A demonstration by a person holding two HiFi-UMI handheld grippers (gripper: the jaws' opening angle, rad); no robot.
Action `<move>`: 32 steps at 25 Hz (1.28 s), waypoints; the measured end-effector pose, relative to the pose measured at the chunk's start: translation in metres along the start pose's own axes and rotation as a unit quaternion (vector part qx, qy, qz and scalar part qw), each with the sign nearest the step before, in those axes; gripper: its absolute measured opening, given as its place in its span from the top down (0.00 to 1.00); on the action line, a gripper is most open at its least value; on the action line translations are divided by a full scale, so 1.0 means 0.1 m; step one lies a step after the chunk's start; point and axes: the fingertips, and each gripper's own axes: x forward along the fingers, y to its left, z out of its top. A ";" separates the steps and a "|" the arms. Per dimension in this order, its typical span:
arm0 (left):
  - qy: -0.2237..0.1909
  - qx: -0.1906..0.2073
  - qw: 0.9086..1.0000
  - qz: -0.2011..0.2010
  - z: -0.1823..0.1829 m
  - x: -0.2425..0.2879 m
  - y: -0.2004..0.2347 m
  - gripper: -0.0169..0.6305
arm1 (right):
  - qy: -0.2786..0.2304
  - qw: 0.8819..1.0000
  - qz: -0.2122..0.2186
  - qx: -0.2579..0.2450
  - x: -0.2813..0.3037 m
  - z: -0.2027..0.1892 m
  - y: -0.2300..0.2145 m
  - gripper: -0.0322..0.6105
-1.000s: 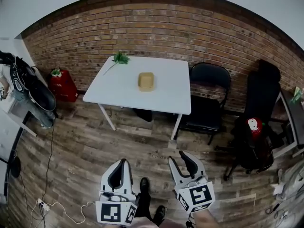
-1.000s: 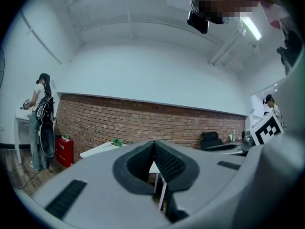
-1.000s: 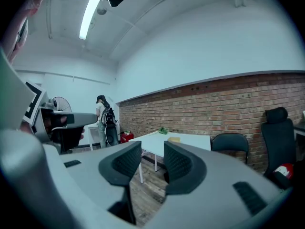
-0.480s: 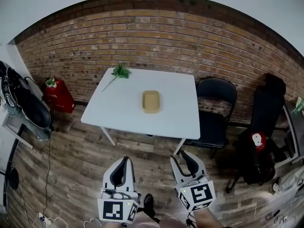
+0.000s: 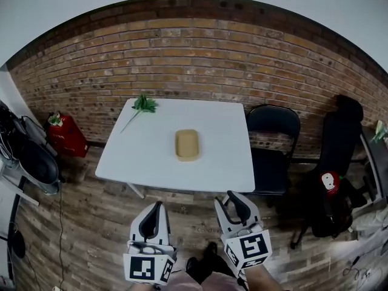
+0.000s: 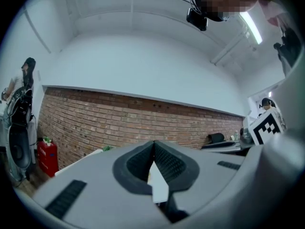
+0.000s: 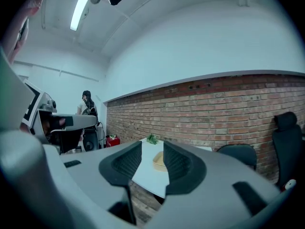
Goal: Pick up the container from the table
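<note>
The tan container (image 5: pixel 187 145) sits in the middle of the white table (image 5: pixel 151 162), well ahead of both grippers. In the right gripper view the container (image 7: pixel 159 161) shows through the gap between the jaws. My left gripper (image 5: pixel 158 207) hangs low at the bottom left over the wooden floor, its pads touching at the tips with nothing between them. My right gripper (image 5: pixel 227 199) is at the bottom right, open and empty. In the left gripper view, the left gripper (image 6: pixel 153 144) shows only a sliver of white table behind its pads.
A green sprig (image 5: pixel 143 104) lies at the table's far left corner. A black folding chair (image 5: pixel 273 135) stands against the table's right side. A red canister (image 5: pixel 64 136) is left of the table, and a bag-laden black chair (image 5: pixel 337 162) at far right. The brick wall (image 5: pixel 200 65) runs behind.
The table and container now sit lower and larger in the head view, so I have come closer to them. Both grippers stay low in the same pose.
</note>
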 end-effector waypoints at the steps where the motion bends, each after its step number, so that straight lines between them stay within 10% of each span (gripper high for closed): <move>1: 0.005 0.000 1.000 -0.001 -0.04 0.07 0.01 0.96 | 0.002 1.000 -0.002 0.001 0.05 -0.01 -0.04 0.73; 32: 0.026 0.020 0.998 0.062 -0.18 2.47 0.67 0.96 | 0.019 0.998 0.051 0.024 2.52 0.10 -1.42 0.74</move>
